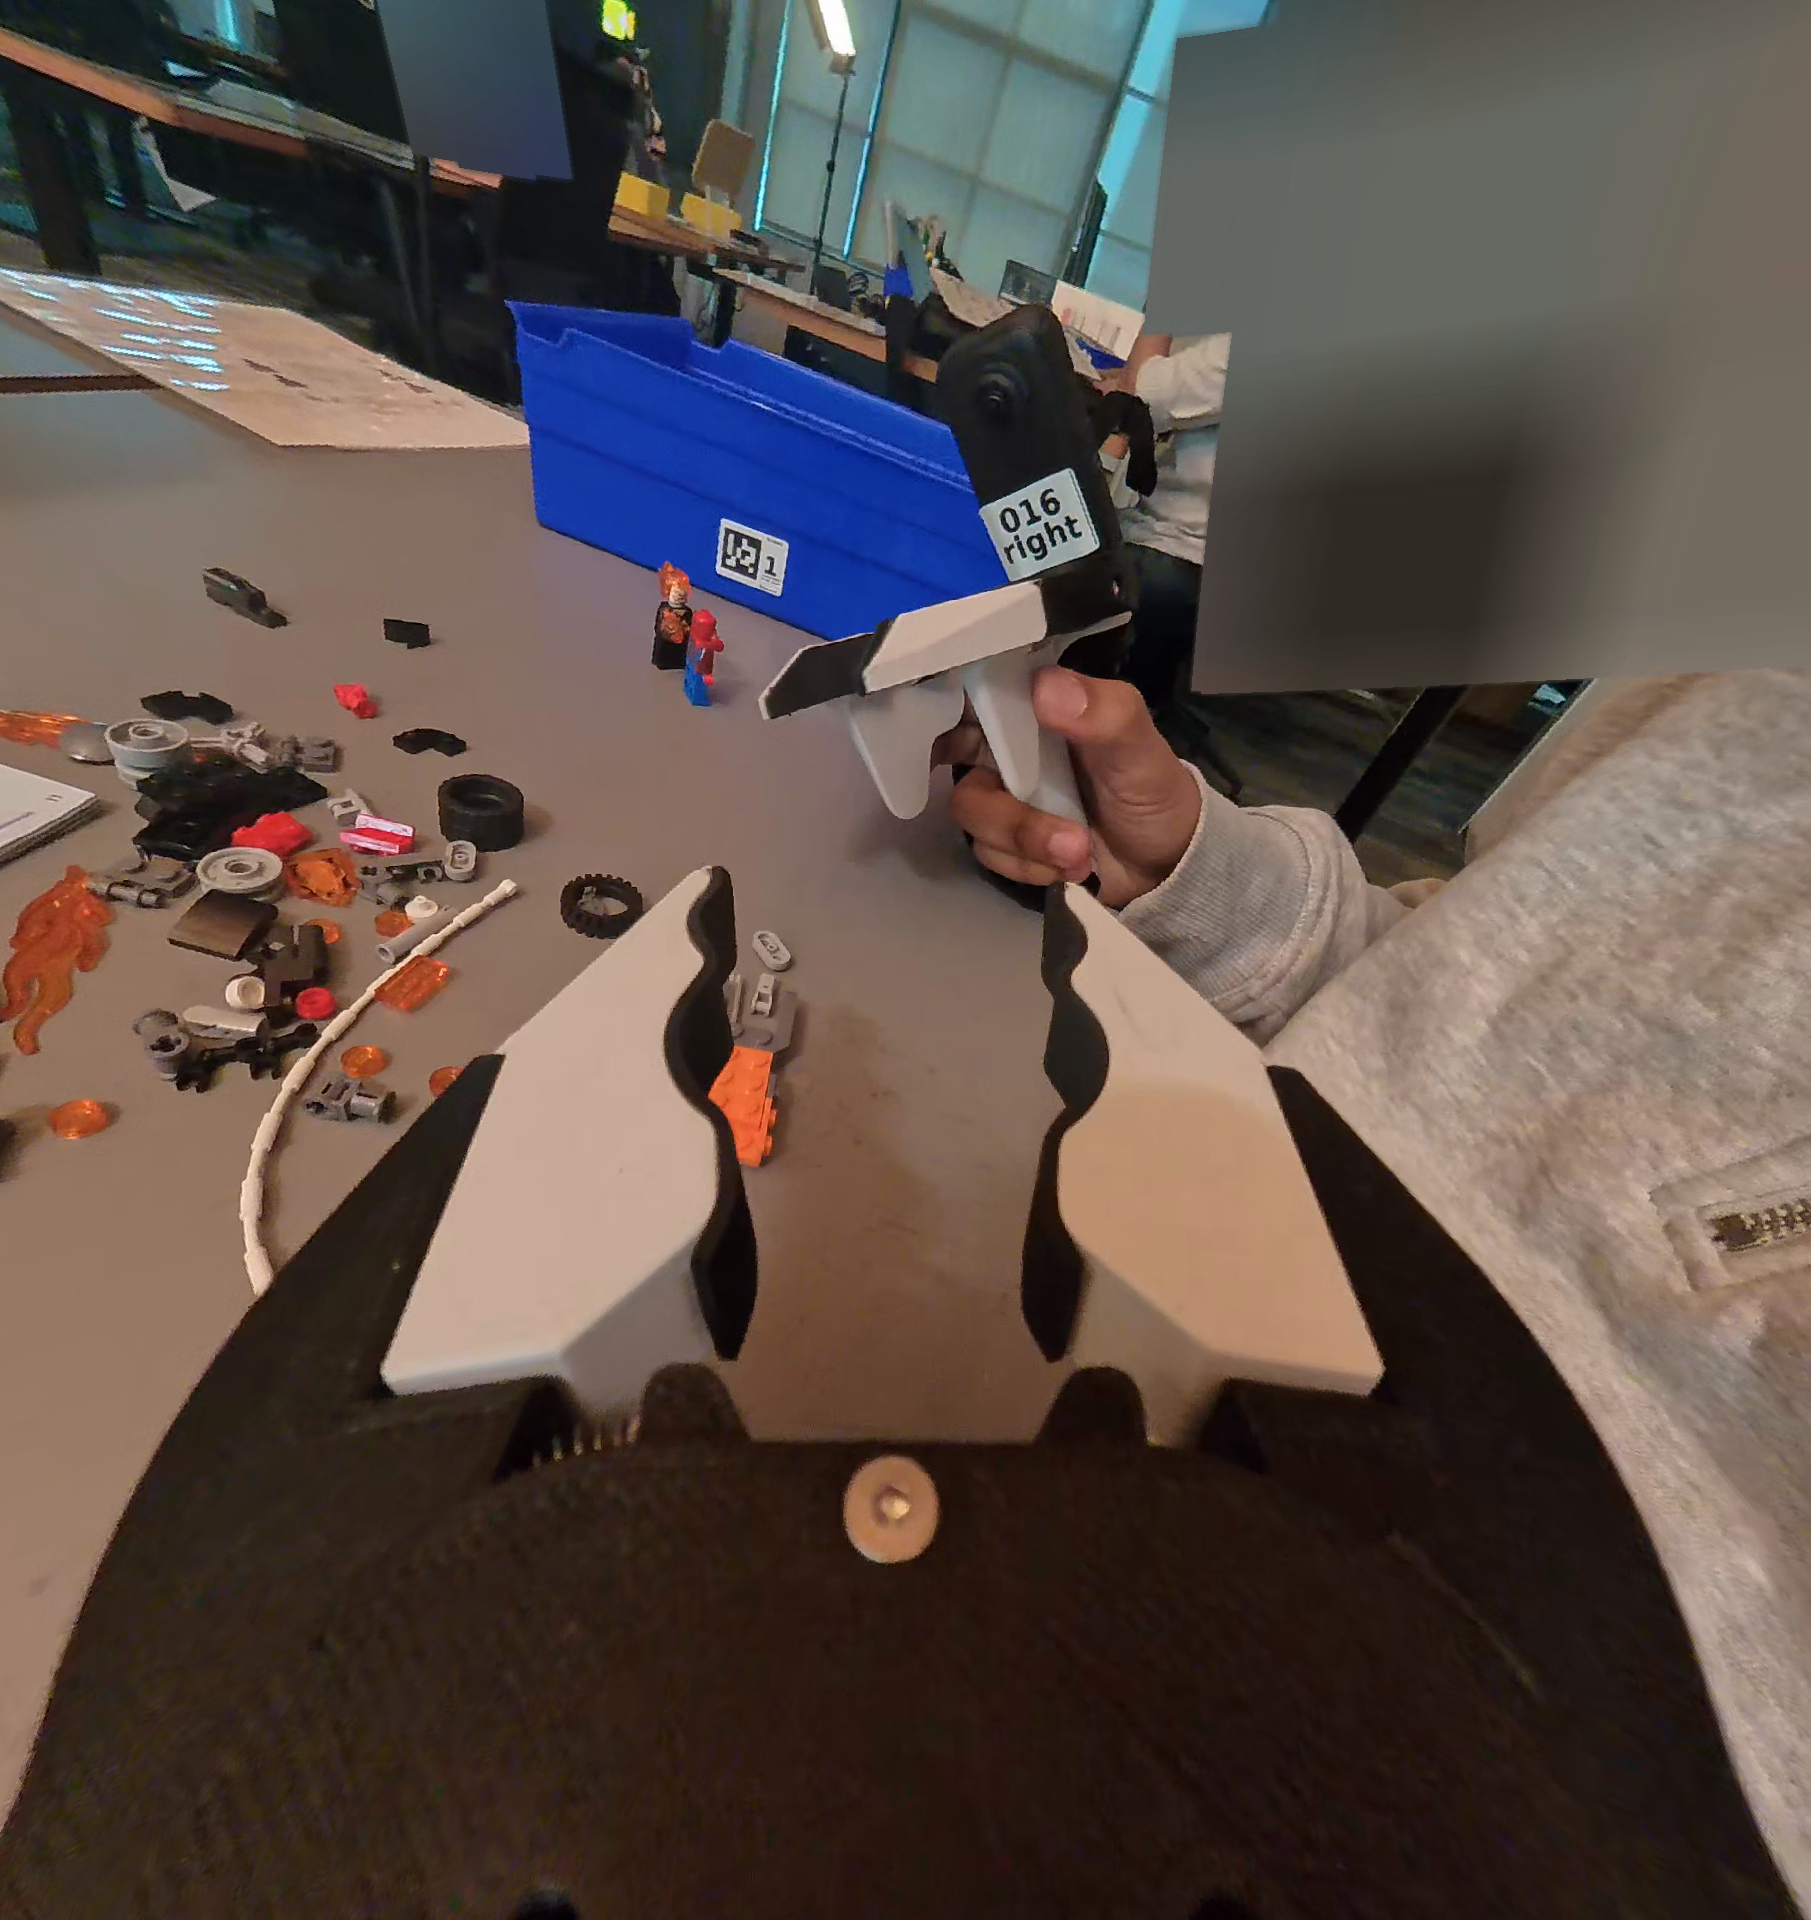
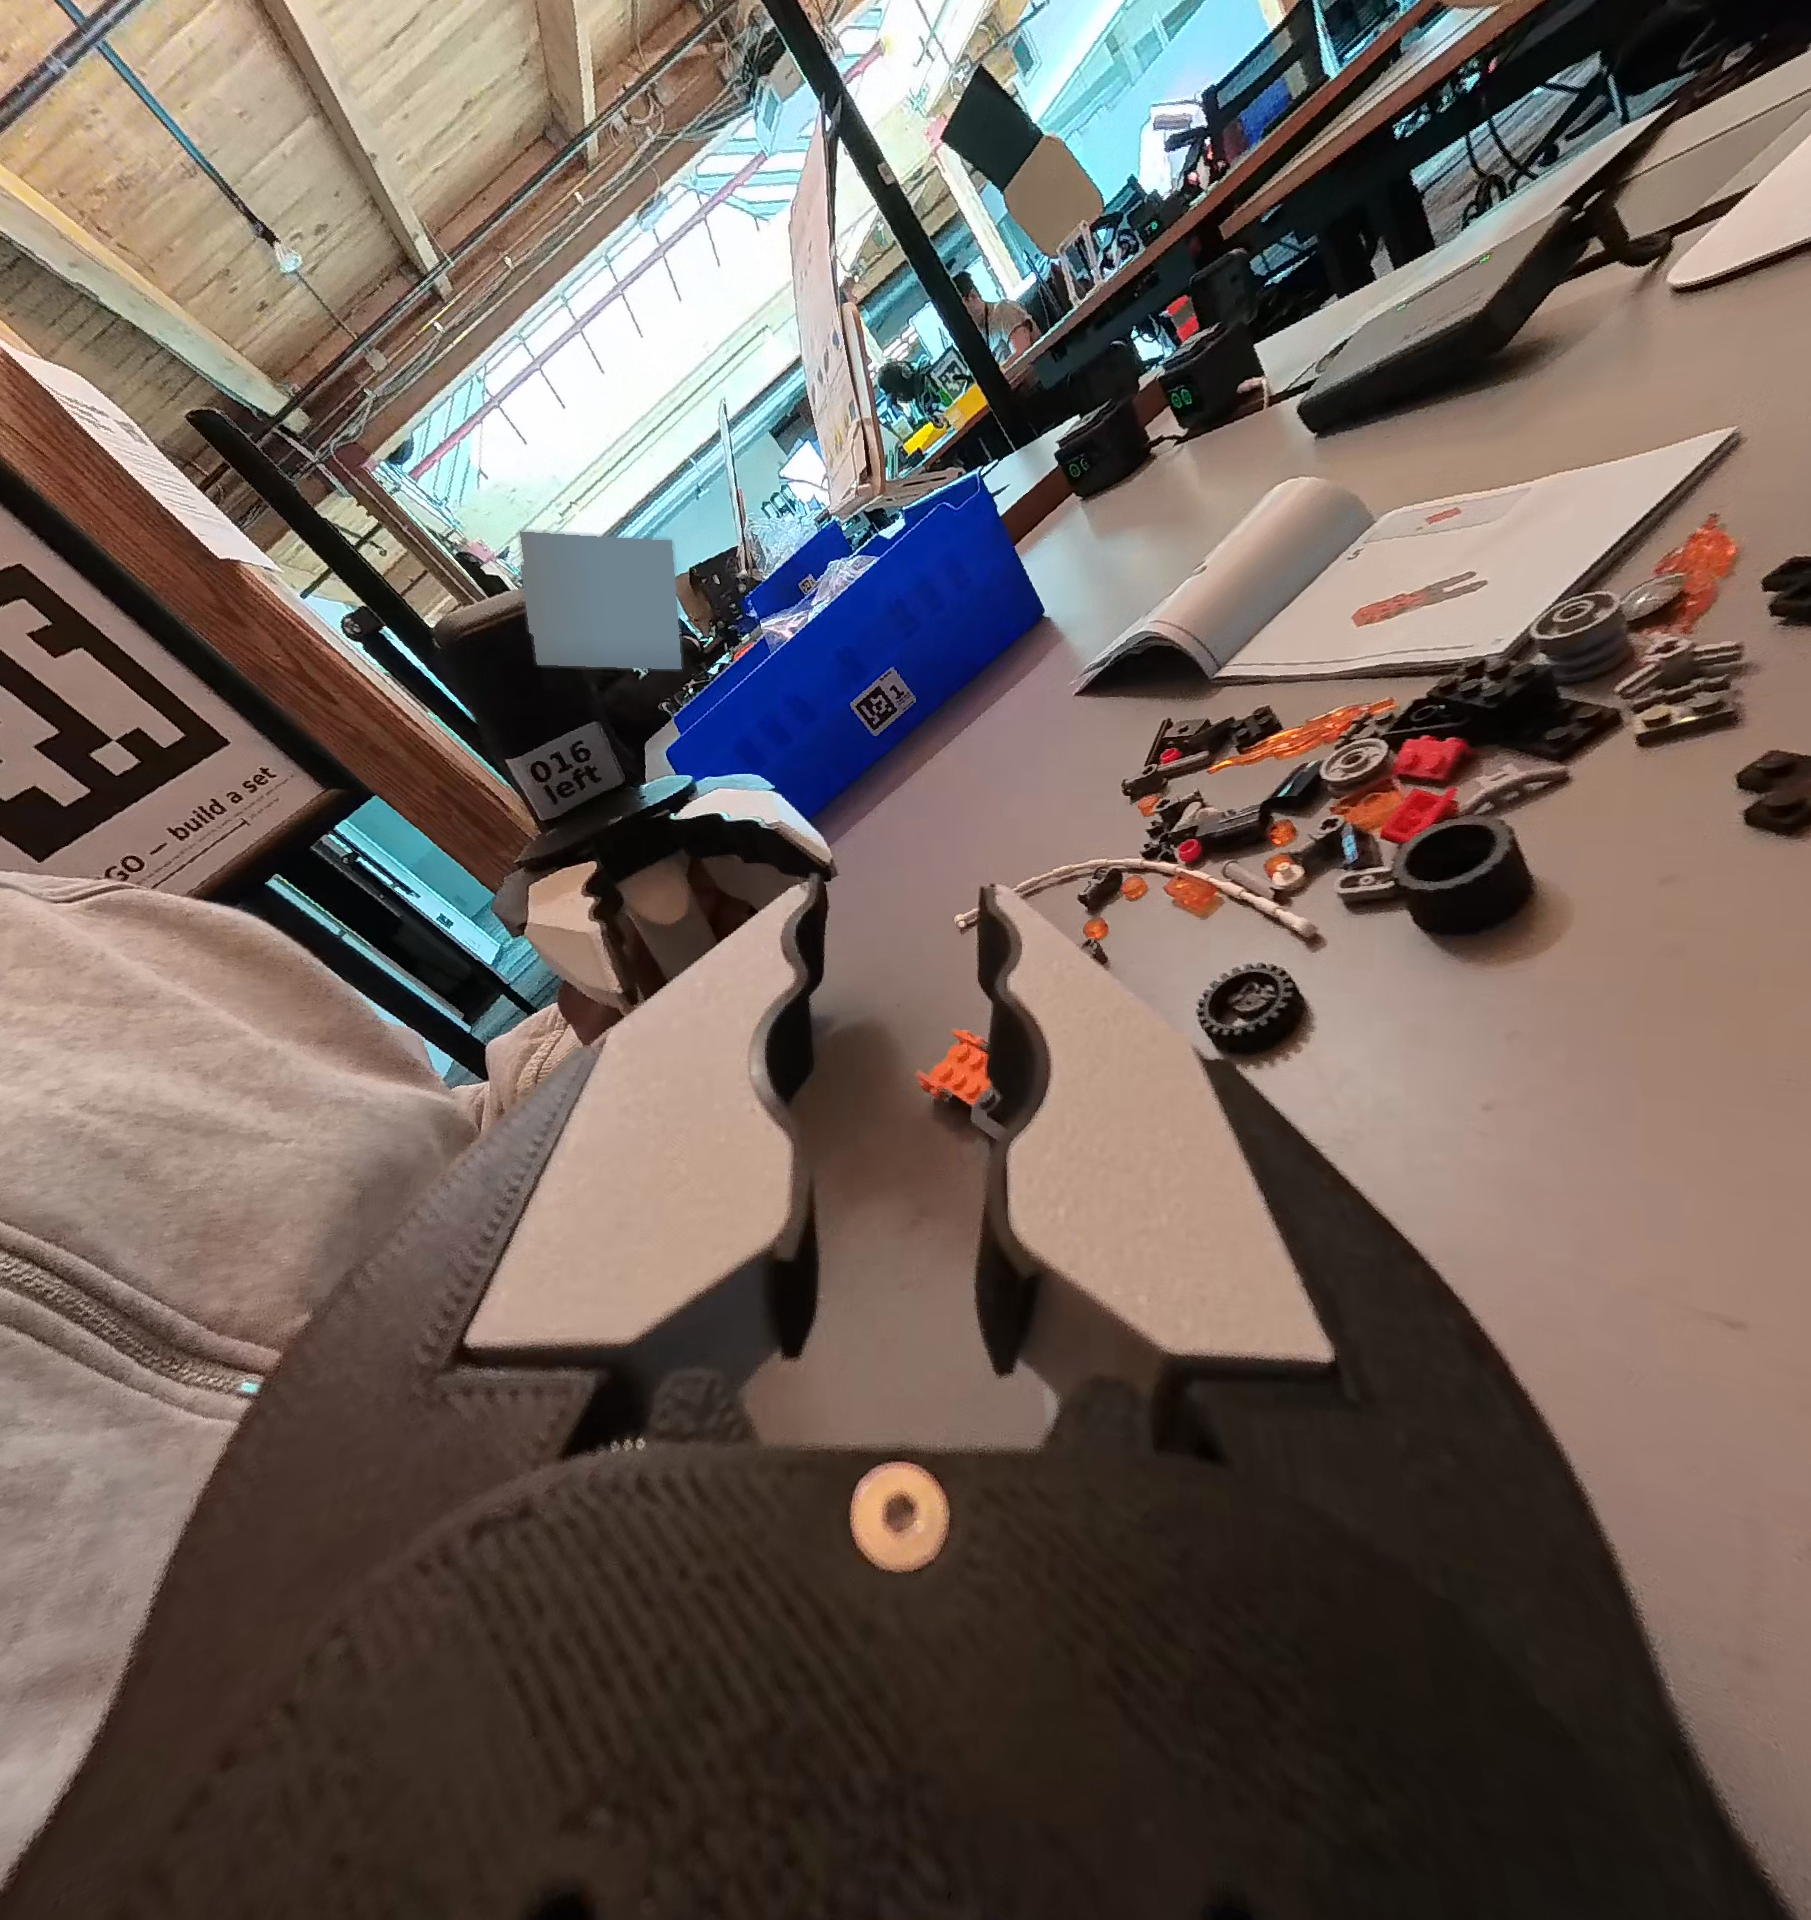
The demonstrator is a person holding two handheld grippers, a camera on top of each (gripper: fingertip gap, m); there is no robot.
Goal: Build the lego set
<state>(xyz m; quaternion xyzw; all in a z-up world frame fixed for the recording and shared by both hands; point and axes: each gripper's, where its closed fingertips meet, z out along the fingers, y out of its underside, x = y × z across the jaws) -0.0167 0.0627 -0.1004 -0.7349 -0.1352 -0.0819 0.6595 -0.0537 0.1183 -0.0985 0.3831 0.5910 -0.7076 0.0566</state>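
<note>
Left wrist view: your left gripper (image 1: 885,904) is wide open, empty, above the orange-and-grey subassembly (image 1: 750,1091) on the table (image 1: 589,582); loose parts (image 1: 257,883) lie left.

Right wrist view: right gripper (image 2: 896,914) is half open, empty, subassembly (image 2: 958,1081) beyond its fingers. Early build, I'd say: next, grip the subassembly, fetch a part.

A grey surface (image 1: 880,1195) carries a scatter of loose bricks: an orange and grey plate assembly (image 1: 750,1081), a wide black tyre (image 1: 480,810), a thin black tyre (image 1: 600,904), a white flexible hose (image 1: 298,1081) and translucent orange flame pieces (image 1: 49,956). Two minifigures (image 1: 688,639) stand just beside a blue bin (image 1: 735,468). An open instruction booklet (image 2: 1400,582) lies beyond the pile, near a dark flat device (image 2: 1431,332).
</note>
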